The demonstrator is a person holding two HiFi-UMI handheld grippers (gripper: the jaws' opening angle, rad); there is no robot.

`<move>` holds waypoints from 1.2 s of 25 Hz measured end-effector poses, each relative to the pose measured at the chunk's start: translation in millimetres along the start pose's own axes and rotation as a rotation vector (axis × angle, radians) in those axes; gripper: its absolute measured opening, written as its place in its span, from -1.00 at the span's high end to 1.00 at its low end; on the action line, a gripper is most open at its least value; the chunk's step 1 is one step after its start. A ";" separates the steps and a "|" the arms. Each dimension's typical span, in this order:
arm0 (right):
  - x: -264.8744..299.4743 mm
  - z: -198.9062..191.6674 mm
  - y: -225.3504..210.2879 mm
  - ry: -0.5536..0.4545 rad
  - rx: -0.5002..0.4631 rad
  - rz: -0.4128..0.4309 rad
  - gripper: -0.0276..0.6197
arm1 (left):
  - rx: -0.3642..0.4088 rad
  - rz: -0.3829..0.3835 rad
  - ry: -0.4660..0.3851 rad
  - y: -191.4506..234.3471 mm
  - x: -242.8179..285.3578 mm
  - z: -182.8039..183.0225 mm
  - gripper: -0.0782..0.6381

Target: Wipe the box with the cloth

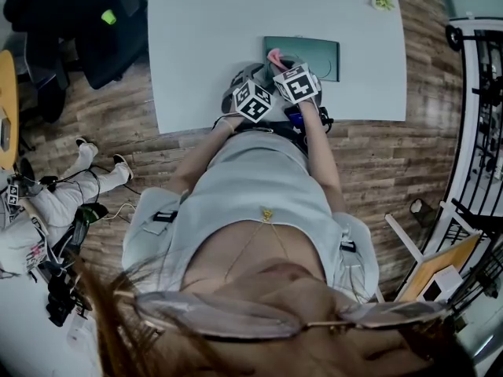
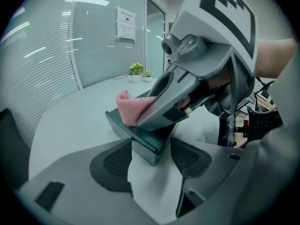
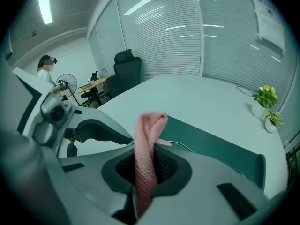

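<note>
Dark green box (image 1: 318, 53): flat on pale table (image 1: 204, 38), close to the near edge, partly under both grippers. Right gripper (image 3: 149, 168): clamped shut on a folded pink cloth (image 3: 149, 139), with the loose end sticking up over the box top. Left gripper (image 2: 151, 156): spread wide, set around the near corner of the box, pads not pressing on it, holding nothing.

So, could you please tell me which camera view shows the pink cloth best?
The right gripper view: the cloth sits large and centred, pinched in the right tool. The left gripper view shows one folded end over the box; the head view, only a small pink scrap.
</note>
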State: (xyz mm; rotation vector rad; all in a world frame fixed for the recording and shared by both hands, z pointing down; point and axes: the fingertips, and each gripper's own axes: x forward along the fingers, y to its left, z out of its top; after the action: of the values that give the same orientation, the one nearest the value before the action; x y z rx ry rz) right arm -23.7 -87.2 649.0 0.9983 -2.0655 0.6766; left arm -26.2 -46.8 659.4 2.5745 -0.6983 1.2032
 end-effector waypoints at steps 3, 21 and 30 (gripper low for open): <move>-0.3 0.0 0.1 -0.011 -0.005 -0.002 0.80 | -0.004 0.006 -0.003 0.4 -0.2 -0.1 0.01; -76.2 -16.0 -60.3 -0.169 0.128 -0.108 0.80 | -0.044 0.032 -0.023 1.5 0.9 -2.8 0.03; -105.1 -67.9 -114.6 -0.076 0.131 -0.290 0.80 | -0.059 0.032 -0.013 1.4 0.6 -2.7 0.03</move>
State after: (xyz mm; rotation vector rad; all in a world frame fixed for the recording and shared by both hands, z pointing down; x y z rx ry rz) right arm 141.2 -57.9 621.9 1.3852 -1.9060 0.6359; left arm -28.4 -47.2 661.6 2.5341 -0.7684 1.1588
